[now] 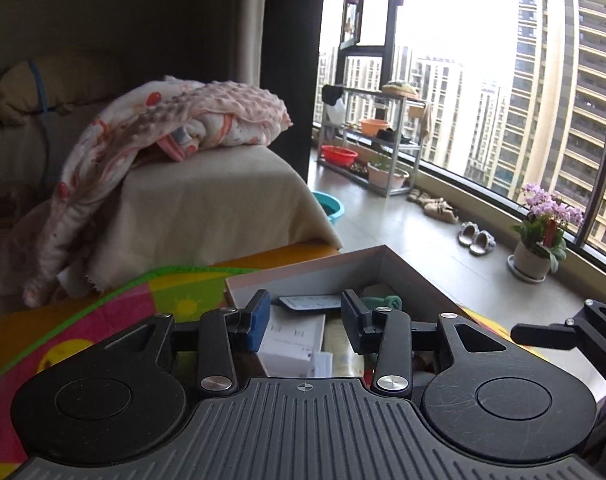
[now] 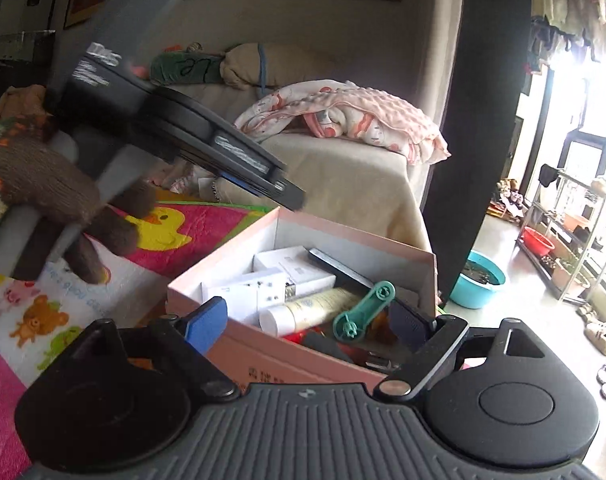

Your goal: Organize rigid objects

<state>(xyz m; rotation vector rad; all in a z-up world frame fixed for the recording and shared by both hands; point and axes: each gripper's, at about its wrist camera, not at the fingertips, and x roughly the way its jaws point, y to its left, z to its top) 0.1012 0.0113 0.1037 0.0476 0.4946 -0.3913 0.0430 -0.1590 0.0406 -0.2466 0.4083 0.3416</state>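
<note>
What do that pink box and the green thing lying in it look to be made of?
The pink box looks like matte cardboard: thin, straight walls, white inside, with printing on its outer side. The green thing looks like moulded plastic, smooth and slightly shiny, with crisp round openings at both ends; exactly what it is I cannot tell.

Both wrist views close above the pink box [image 1: 315,268] [image 2: 303,224], tilted down. Left faces window side, right faces sofa side. Shared: box, blanket [image 1: 207,116] [image 2: 343,116].
</note>
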